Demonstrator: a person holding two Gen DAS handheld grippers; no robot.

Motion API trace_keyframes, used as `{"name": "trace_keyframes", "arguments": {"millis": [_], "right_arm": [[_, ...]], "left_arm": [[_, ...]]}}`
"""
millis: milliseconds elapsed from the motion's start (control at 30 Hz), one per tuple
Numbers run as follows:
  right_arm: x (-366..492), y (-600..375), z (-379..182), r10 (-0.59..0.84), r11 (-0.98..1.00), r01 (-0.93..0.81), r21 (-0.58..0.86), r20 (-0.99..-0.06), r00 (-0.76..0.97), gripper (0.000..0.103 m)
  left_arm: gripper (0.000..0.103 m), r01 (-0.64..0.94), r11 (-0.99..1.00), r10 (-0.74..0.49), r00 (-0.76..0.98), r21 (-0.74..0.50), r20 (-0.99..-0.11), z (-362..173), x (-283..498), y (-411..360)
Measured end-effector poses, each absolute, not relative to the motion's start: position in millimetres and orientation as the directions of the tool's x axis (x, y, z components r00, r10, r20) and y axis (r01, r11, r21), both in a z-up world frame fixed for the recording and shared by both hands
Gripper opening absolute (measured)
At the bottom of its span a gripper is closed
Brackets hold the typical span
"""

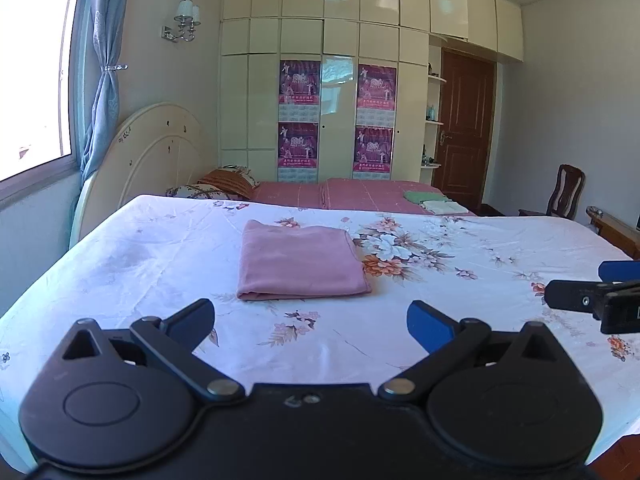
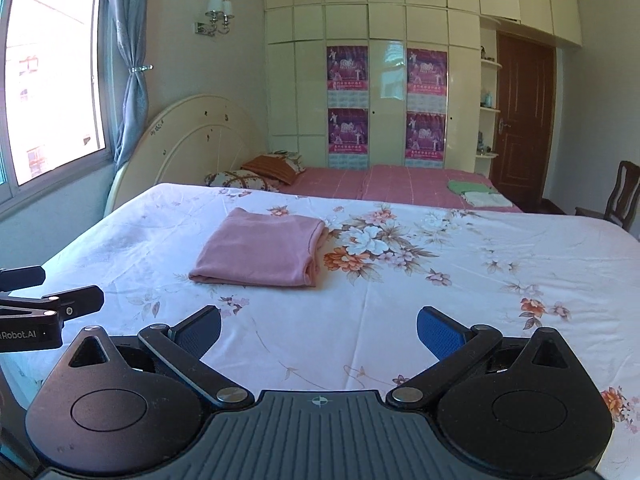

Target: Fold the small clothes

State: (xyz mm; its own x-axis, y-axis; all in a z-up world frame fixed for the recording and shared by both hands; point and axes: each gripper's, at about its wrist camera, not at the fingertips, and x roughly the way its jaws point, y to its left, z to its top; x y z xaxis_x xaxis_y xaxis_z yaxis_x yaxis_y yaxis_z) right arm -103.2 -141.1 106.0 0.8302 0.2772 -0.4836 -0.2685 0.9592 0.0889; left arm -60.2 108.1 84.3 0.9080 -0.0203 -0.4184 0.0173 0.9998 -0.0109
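Note:
A pink garment [image 1: 300, 258] lies folded into a neat rectangle on the floral white sheet [image 1: 440, 300] of the near bed. In the right wrist view the pink garment [image 2: 262, 250] sits ahead and left of centre. My left gripper [image 1: 310, 322] is open, held back from the garment's near edge, with nothing between its fingers. My right gripper [image 2: 318, 332] is open too and empty, also short of the cloth. Each gripper shows in the other's view: the right gripper [image 1: 592, 288] at the right edge, the left gripper [image 2: 60, 286] at the left edge.
A second bed with a pink checked cover [image 1: 360, 194] stands behind, carrying folded green and white clothes [image 1: 434, 202] and pillows [image 1: 224, 184]. A headboard [image 1: 152, 160] leans at the left under a window. A wardrobe, a brown door [image 1: 464, 128] and a wooden chair [image 1: 564, 192] stand beyond.

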Motion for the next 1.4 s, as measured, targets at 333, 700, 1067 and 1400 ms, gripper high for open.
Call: {"name": "trace_keyframes", "arguments": {"millis": [333,700,1067,1400], "right_arm": [[-128.7,-149.5,114.1,0.262,0.963,-0.262,0.062,-0.453,0.852,0.103],[-132.6,-152.2,118.7,0.265,0.962,-0.263,0.067,-0.436,0.860,0.103],[-135.0,-151.9,120.7,0.262,0.963,-0.263,0.058,-0.435,0.862,0.103],[-136.3,-152.9,121.9,0.259,0.964,-0.262,0.055,-0.432,0.864,0.103]], "left_arm": [[0.102,0.040,0.999,-0.039,0.917,-0.004,-0.396,93.0,-78.4,98.4],[0.102,0.045,0.999,-0.040,0.921,0.004,-0.387,95.4,-82.4,96.1],[0.102,0.051,0.999,-0.047,0.923,0.001,-0.382,97.3,-84.5,98.3],[0.102,0.050,0.999,-0.045,0.923,0.002,-0.382,97.2,-83.3,98.7]]}}
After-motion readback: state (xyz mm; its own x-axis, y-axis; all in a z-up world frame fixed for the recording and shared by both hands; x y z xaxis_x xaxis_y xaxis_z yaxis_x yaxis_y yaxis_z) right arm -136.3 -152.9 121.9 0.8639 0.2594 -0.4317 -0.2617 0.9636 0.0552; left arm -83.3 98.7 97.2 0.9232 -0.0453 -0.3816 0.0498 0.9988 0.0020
